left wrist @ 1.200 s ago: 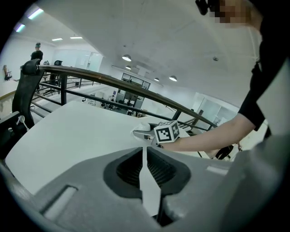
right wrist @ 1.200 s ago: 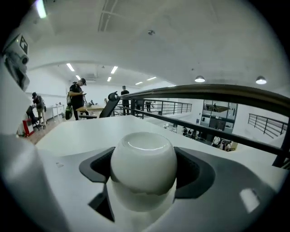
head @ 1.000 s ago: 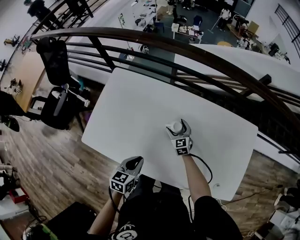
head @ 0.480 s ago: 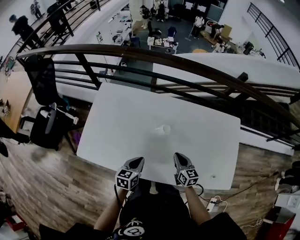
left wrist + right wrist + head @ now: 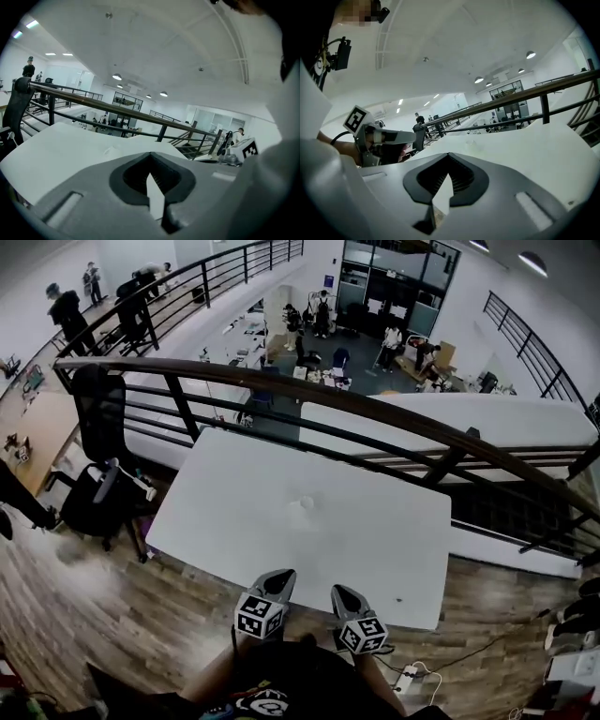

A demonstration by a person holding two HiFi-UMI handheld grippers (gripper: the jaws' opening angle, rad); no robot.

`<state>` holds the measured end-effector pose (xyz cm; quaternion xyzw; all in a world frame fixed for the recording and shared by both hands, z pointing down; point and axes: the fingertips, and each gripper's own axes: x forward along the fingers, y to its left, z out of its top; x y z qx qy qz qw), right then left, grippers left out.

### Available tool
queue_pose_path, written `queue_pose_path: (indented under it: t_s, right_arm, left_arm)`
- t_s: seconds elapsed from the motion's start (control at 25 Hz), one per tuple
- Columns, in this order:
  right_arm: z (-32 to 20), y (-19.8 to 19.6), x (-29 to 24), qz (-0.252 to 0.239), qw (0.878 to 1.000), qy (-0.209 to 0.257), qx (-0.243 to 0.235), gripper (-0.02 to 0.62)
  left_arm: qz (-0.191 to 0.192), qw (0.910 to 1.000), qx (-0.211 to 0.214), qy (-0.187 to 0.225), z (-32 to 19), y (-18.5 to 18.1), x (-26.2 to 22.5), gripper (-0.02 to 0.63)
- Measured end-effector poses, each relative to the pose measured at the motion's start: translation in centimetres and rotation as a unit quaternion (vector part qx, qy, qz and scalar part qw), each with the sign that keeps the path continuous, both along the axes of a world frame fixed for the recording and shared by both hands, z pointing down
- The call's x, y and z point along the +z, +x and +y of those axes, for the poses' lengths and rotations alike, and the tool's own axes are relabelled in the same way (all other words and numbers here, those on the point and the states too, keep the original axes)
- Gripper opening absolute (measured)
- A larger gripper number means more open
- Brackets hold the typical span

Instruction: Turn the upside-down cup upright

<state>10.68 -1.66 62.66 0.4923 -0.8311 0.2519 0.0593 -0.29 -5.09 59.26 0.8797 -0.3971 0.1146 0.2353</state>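
The small pale cup [image 5: 305, 502] sits alone near the middle of the white rectangular desk [image 5: 394, 549], well apart from both tools. It shows too small here to tell whether its mouth faces up or down.

The left tongs [image 5: 278, 575] hang at about 7 o'clock from the cup and the right tongs [image 5: 339, 593] at about 5 o'clock, both off the desk's near edge. Each is fully closed with nothing between its pads.

Judged from this, the work looks either finished or paused, so the first thing is to check the cup's rim. If it is mouth-down, one pair of tongs is enough:
- Open wide before reaching toward 12 o'clock.
- Take the cup by its side wall, not its top.
- Lift clear of the desk before rolling the wrist over.
- Let go only once the base sits flat, since a light cup tips easily.
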Motion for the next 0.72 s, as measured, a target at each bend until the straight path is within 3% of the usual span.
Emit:
queue_pose_path:
  t_s: [0.16, 0.36, 0.72]
  right_arm:
    - [4.0, 2.4, -1.7, -0.02, 1.0, 0.016, -0.017, 0.002]
    - [7.8, 3.4, -3.1, -0.025, 0.999, 0.025, -0.027, 0.002]
    - [9.8, 2.1, -6.2, -0.01, 0.999, 0.041, -0.028, 0.002]
  left_arm:
    - [-0.015, 0.9996, -0.02, 0.011, 5.9, 2.1, -1.2, 0.005]
    - [-0.032, 0.9991, -0.015, 0.025, 10.7, 4.4, -2.4, 0.005]
    - [-0.028, 0.9986, -0.018, 0.042, 11.2, 1.9, -3.9, 0.005]
